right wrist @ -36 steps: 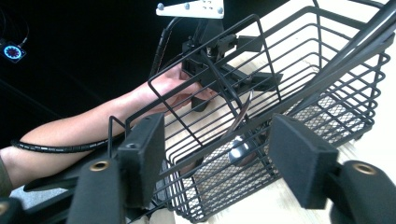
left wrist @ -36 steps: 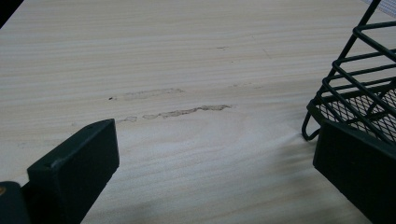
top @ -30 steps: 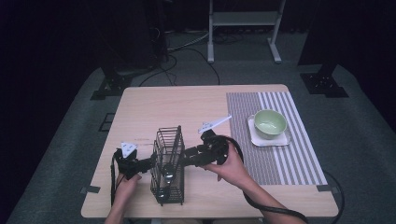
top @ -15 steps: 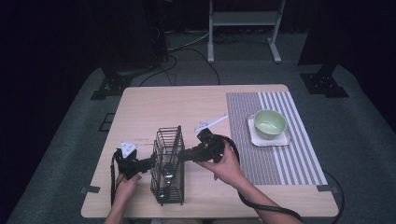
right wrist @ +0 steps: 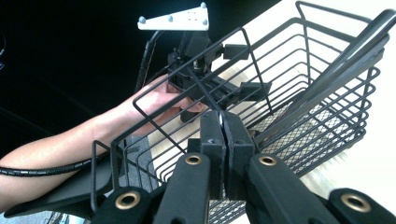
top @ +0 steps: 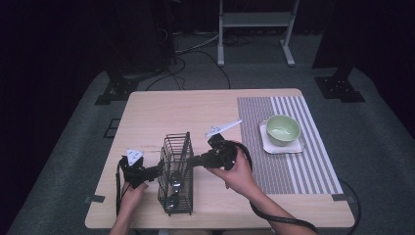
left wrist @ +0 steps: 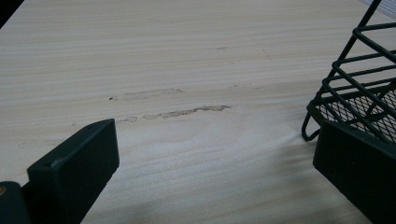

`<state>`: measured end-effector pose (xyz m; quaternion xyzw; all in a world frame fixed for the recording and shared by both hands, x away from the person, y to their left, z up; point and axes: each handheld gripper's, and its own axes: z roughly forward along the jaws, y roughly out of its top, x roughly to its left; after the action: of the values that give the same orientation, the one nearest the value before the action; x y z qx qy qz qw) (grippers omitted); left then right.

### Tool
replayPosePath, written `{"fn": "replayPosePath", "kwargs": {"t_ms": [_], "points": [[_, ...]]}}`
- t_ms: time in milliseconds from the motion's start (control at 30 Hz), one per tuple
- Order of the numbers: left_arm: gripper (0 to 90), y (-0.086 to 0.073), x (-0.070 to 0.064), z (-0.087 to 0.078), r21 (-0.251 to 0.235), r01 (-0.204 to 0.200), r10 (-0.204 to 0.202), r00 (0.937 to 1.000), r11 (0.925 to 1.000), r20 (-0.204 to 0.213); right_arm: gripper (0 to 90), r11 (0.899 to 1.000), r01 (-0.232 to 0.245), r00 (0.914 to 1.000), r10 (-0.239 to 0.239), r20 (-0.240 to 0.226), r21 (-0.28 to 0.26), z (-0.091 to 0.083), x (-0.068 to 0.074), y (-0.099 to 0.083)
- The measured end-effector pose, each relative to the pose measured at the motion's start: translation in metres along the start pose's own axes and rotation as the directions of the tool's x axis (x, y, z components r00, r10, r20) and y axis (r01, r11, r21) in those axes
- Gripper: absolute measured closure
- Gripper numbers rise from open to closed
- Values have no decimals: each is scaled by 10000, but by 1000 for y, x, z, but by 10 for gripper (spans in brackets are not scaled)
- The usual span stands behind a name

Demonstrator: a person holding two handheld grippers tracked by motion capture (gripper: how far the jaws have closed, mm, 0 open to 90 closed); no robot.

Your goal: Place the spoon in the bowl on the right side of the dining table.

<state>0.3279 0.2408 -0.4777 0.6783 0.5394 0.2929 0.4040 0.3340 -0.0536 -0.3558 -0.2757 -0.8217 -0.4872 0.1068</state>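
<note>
A black wire basket (top: 176, 174) stands on the bench (top: 161, 110), near its front edge, between the two hands. The right gripper (right wrist: 223, 140) has its jaws pressed together on a wire at the basket's rim; the wire itself is hard to see between the pads. The left gripper (left wrist: 215, 158) is spread wide, low over the bench just beside the basket, and one jaw hides part of the basket's mesh floor. Dark utensils (right wrist: 327, 74) lean inside the basket, but their heads are cut off or too dark to name. A green bowl (top: 283, 129) sits well apart on a striped mat (top: 293, 166).
</note>
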Motion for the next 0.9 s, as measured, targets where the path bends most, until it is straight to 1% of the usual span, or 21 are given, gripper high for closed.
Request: {"fn": "replayPosePath", "kwargs": {"t_ms": [133,267,600,900], "points": [[0,0,0,0,0,-25,25,10000,10000,-15,885,9999,151,9997,-151,190,-22,-5,5,3],[0,0,0,0,-8,-34,34,10000,10000,-30,885,9998,141,9997,-138,216,-113,-10,8,5],[0,0,-1,0,19,-63,63,10000,10000,-31,886,9992,-21,9997,31,248,-399,-26,12,12],[0,0,-1,0,-4,-53,53,10000,10000,-42,886,9966,-267,9995,278,129,-783,-43,14,20]]}}
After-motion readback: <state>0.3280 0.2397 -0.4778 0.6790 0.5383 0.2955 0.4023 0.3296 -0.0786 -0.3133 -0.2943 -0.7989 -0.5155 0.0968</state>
